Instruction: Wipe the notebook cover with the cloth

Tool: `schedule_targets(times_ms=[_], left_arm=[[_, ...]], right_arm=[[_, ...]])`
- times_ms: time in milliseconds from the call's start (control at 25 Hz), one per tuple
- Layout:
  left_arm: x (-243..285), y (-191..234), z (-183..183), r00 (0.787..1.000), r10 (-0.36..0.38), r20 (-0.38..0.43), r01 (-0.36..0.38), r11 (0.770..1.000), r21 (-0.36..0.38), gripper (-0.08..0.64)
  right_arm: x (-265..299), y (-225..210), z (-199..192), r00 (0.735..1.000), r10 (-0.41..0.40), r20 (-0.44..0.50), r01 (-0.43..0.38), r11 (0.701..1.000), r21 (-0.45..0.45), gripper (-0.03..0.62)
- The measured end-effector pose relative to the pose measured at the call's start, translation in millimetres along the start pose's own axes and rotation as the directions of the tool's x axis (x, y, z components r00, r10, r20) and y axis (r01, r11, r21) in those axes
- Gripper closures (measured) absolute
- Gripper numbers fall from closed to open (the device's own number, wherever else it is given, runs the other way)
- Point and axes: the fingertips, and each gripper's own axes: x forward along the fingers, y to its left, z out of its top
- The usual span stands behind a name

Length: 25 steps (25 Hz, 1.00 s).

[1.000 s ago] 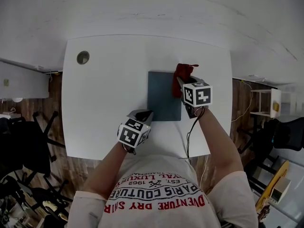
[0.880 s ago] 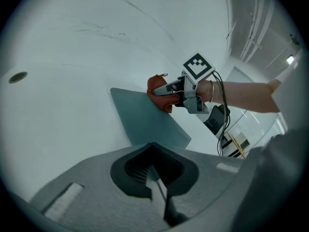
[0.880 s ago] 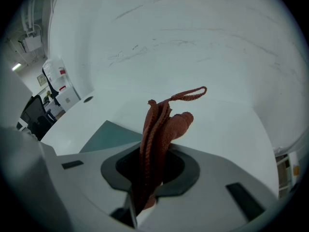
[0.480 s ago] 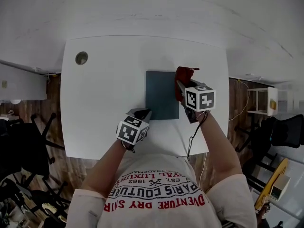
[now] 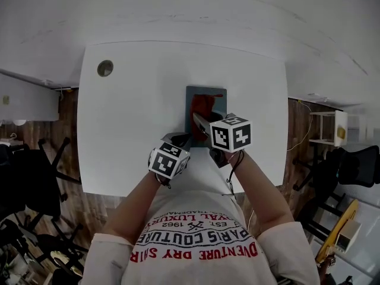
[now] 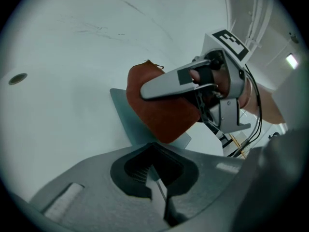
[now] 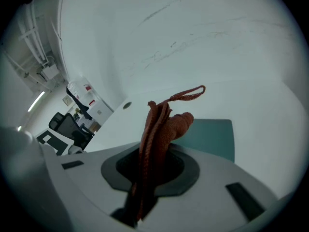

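Note:
A dark teal notebook [image 5: 200,94] lies flat on the white table [image 5: 130,117], in front of the person. My right gripper [image 5: 199,119] is shut on a red cloth [image 5: 202,105], which rests on the notebook's cover. In the right gripper view the cloth [image 7: 161,124] stands bunched between the jaws of the right gripper [image 7: 145,178], with the notebook [image 7: 212,137] beyond. My left gripper [image 5: 181,139] sits at the notebook's near left corner. In the left gripper view the left gripper [image 6: 154,178] is closed on that thin corner of the notebook [image 6: 124,115], with the cloth [image 6: 164,115] just ahead.
A round cable hole [image 5: 105,68] sits at the table's far left corner. Dark office chairs [image 5: 29,177] stand on the wood floor to the left. A small shelf [image 5: 332,126] stands to the right. A black cable [image 5: 233,171] hangs from the right gripper.
My right gripper has carried the cloth left and nearer the person, from the notebook's right edge onto its cover. The left gripper has stayed at the near left corner.

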Motion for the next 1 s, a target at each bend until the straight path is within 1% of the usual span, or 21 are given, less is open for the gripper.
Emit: schedule_targets(times_ms=[160, 320, 400, 520, 760, 1000], left_arm=[[0, 1, 0, 1.000, -0.004, -0.003, 0.004, 1.000, -0.001, 0.551], [1, 0, 1, 1.000, 0.008, 0.003, -0.008, 1.000, 0.013, 0.551], [1, 0, 1, 1.000, 0.015, 0.006, -0.015, 1.000, 0.024, 0.551], [0, -1, 0, 1.000, 0.021, 0.009, -0.022, 0.999, 0.033, 0.551], [1, 0, 0, 0.999, 0.037, 0.016, -0.037, 0.998, 0.048, 0.551], [0, 0, -1, 0.999, 0.034, 0.016, -0.034, 0.998, 0.051, 0.551]], right_arm=[[17, 8, -13, 1.000, 0.016, -0.023, -0.015, 0.999, 0.042, 0.520], [31, 4, -23, 0.998, 0.024, -0.059, -0.018, 0.995, 0.100, 0.520], [34, 1, -24, 0.997, 0.020, -0.078, -0.012, 0.995, 0.097, 0.522], [32, -3, -25, 0.995, 0.004, -0.095, 0.002, 0.998, 0.061, 0.522], [27, -14, -24, 0.996, -0.008, -0.092, 0.015, 0.997, 0.079, 0.520], [15, -28, -26, 0.998, -0.013, -0.067, 0.022, 0.991, 0.133, 0.522]])
